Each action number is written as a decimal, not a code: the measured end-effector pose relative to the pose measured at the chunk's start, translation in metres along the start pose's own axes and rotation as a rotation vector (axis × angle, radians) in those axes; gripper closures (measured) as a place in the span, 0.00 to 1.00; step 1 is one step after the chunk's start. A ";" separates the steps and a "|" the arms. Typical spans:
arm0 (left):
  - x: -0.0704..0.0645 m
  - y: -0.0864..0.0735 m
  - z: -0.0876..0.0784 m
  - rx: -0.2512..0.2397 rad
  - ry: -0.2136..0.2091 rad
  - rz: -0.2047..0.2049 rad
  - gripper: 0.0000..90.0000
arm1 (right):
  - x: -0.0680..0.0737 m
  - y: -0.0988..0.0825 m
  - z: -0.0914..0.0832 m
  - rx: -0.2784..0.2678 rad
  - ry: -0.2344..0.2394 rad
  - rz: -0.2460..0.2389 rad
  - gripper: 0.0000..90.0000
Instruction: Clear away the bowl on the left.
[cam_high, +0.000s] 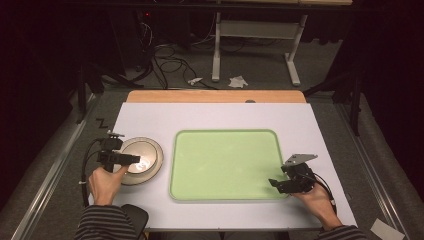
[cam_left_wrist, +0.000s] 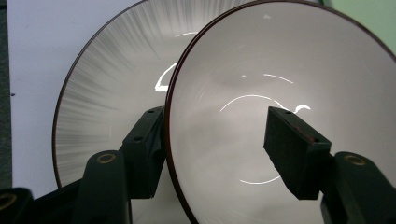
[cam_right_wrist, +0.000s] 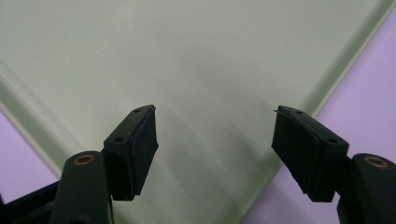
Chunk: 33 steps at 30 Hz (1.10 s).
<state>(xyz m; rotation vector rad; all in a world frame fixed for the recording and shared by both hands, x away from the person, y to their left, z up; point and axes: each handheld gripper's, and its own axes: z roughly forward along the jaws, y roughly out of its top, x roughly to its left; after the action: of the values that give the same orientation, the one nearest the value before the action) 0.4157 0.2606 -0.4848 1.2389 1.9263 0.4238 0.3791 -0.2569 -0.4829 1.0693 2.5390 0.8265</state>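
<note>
A pale bowl (cam_high: 141, 151) with a dark rim sits in a wider plate (cam_high: 152, 174) at the left of the white mat. My left gripper (cam_high: 131, 160) reaches over them from the left. In the left gripper view the bowl (cam_left_wrist: 280, 70) has its near rim between the jaws, one jaw outside over the plate (cam_left_wrist: 112, 84), the other inside the bowl, well apart; the left gripper (cam_left_wrist: 217, 114) is open. The right gripper (cam_high: 276, 184) hovers at the near right corner of the light green tray (cam_high: 225, 160). Its jaws stand open over the tray (cam_right_wrist: 187, 56) with nothing between them (cam_right_wrist: 212, 109).
The white mat (cam_high: 210, 117) covers the table, with a wooden strip (cam_high: 215, 96) showing at the back. Beyond it are a dark floor, cables (cam_high: 170, 62) and the legs of another table (cam_high: 216, 55). A person's striped sleeves enter at the bottom.
</note>
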 end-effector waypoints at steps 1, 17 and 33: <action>0.000 -0.001 0.001 -0.004 0.001 0.001 0.45 | 0.000 0.000 0.000 0.000 0.000 0.000 0.36; 0.002 -0.002 0.010 0.037 0.042 -0.001 0.59 | 0.000 0.000 0.000 0.001 -0.002 -0.001 0.36; 0.006 0.003 0.012 0.077 0.018 -0.066 0.79 | 0.000 0.000 0.001 0.002 -0.003 -0.001 0.36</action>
<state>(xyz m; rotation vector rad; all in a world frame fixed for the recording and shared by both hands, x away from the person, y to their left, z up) 0.4257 0.2659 -0.4937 1.2201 2.0097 0.3298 0.3794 -0.2566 -0.4833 1.0689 2.5382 0.8222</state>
